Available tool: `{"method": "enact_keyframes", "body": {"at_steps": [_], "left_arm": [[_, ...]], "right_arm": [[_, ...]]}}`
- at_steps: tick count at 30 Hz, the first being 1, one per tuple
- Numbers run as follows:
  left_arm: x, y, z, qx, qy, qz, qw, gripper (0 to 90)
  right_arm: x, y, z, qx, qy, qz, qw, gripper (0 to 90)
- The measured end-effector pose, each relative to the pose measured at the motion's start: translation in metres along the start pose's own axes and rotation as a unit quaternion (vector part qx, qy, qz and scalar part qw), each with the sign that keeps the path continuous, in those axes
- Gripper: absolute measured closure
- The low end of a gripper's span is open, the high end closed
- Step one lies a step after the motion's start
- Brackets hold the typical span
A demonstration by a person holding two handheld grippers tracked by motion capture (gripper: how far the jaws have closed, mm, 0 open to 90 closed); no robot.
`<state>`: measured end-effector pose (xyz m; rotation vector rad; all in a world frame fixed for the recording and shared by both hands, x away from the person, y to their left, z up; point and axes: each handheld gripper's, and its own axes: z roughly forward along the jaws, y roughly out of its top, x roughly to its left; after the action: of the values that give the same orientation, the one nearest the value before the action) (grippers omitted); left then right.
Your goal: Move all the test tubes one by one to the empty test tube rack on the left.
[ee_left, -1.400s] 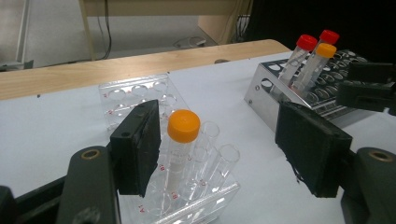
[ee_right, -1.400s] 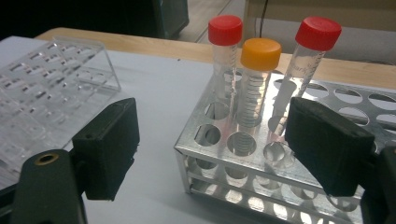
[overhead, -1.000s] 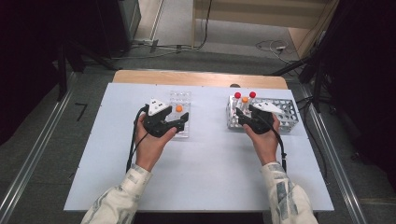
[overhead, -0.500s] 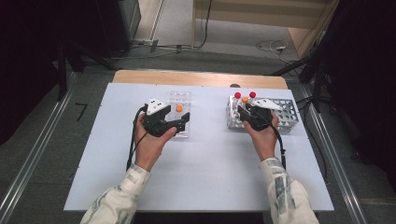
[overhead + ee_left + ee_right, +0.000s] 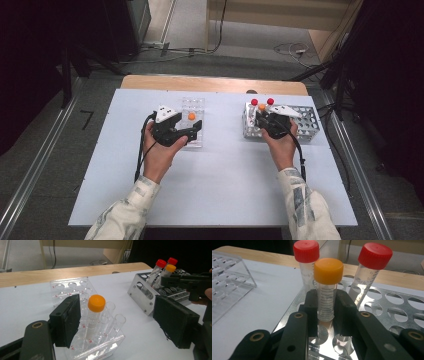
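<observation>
My right gripper (image 5: 261, 118) reaches forward over the near-left corner of the metal rack (image 5: 304, 125), wrist straight, its jaws pinched on the orange-capped tube (image 5: 327, 287) that stands upright in a rack hole just in front of two red-capped tubes (image 5: 306, 262). My left gripper (image 5: 192, 131) lies angled toward the right beside the clear rack (image 5: 75, 290), jaws spread wide, with another orange-capped tube (image 5: 95, 312) standing in that rack just beside one pad.
</observation>
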<state>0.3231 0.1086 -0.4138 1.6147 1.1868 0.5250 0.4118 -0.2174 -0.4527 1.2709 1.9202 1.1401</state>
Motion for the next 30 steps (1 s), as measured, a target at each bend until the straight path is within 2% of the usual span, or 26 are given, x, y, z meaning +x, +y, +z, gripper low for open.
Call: {"method": "enact_keyframes", "body": {"at_steps": [6,12,18,30], "left_arm": [[0.0,0.0,0.0,-0.002,0.001,-0.001,1.0,23.6],[0.0,0.0,0.0,0.003,0.006,0.006,1.0,23.5],[-0.002,-0.001,0.001,0.004,0.003,0.006,1.0,23.5],[-0.004,0.0,0.001,0.001,0.006,0.005,1.0,23.7]], "right_arm": [[0.001,0.006,-0.007,-0.014,0.001,-0.002,0.9999,71.1],[0.0,0.018,-0.022,-0.041,0.005,0.001,0.9991,71.0],[0.0,0.028,-0.036,-0.057,0.011,0.0,0.9983,71.1],[0.008,0.031,-0.059,-0.074,0.031,-0.012,0.9967,71.1]]}}
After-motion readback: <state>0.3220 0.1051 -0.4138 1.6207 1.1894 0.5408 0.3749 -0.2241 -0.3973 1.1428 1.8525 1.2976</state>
